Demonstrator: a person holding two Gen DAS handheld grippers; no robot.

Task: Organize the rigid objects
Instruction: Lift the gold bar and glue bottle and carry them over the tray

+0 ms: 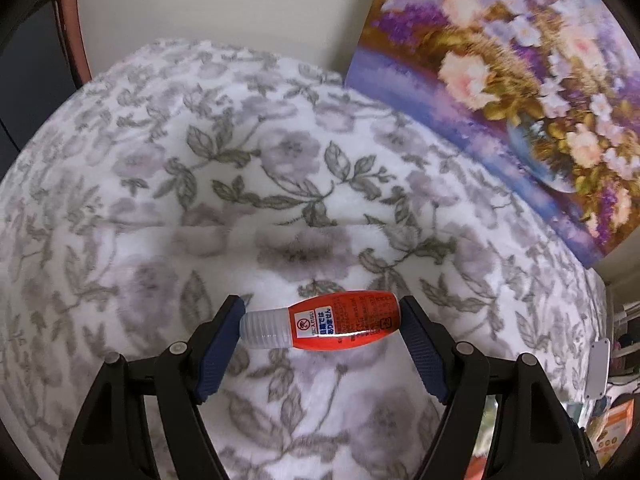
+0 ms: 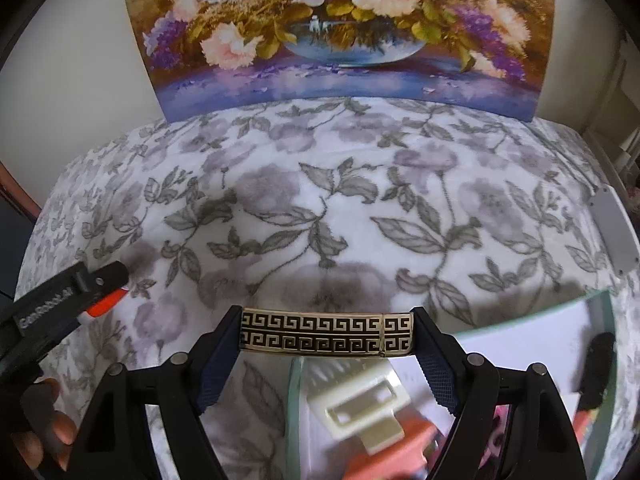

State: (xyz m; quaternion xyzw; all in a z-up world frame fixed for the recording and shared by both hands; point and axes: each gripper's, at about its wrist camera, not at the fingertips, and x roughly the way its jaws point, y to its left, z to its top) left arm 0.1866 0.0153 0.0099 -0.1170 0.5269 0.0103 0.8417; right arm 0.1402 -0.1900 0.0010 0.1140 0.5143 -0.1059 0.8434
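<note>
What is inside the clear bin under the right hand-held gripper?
The clear bin holds a cream clip, something orange, white paper and a black object. The right hand-held gripper hides the rest.

A small red bottle (image 1: 326,324) with a clear ribbed cap lies sideways (cap pointing left). A black-and-gold bar (image 2: 326,335) with a Greek-key pattern lies level.

Left gripper (image 1: 322,322): fingers (image 1: 224,344) closed end to end on a small red bottle (image 1: 324,324), held horizontally above the bed. Right gripper (image 2: 326,336): fingers (image 2: 218,354) clamped on both ends of a gold-and-black patterned bar (image 2: 326,336), held level. Gloved hand (image 2: 44,424) visible at lower left of the right wrist view, gripping the left gripper's handle.
</note>
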